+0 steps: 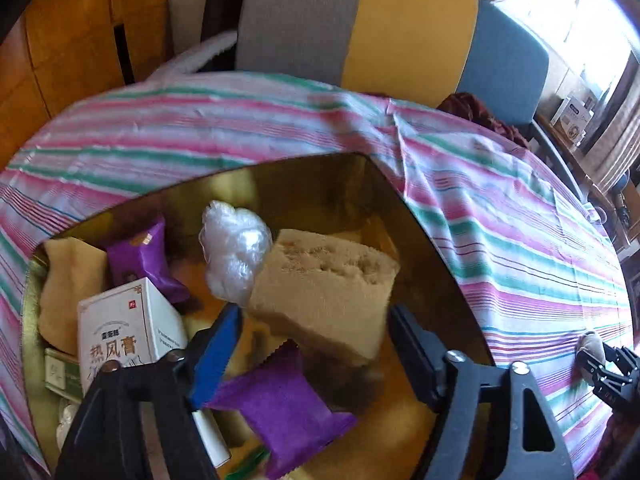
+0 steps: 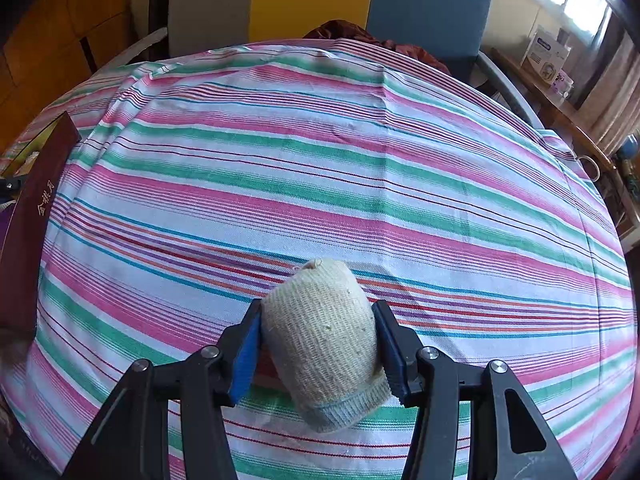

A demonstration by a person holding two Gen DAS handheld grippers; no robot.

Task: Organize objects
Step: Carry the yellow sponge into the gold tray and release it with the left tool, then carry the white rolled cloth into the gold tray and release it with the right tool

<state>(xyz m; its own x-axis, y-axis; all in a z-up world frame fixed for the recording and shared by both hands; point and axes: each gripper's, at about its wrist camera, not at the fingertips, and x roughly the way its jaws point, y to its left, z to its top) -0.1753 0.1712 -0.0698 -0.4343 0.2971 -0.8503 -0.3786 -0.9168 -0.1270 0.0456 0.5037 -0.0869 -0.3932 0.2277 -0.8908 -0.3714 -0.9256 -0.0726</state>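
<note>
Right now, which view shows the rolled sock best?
The right wrist view: the sock sits centered and close, pinched between the right gripper pads above the striped cloth. The left wrist view shows only a small part of it at the right edge, beside the gold box.

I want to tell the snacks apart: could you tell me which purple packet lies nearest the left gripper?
The purple packet just below the left gripper, unlike the purple packet by the gold box's far wall.

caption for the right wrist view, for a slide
Right tongs shut on a rolled knit glove above the striped tablecloth.
</note>
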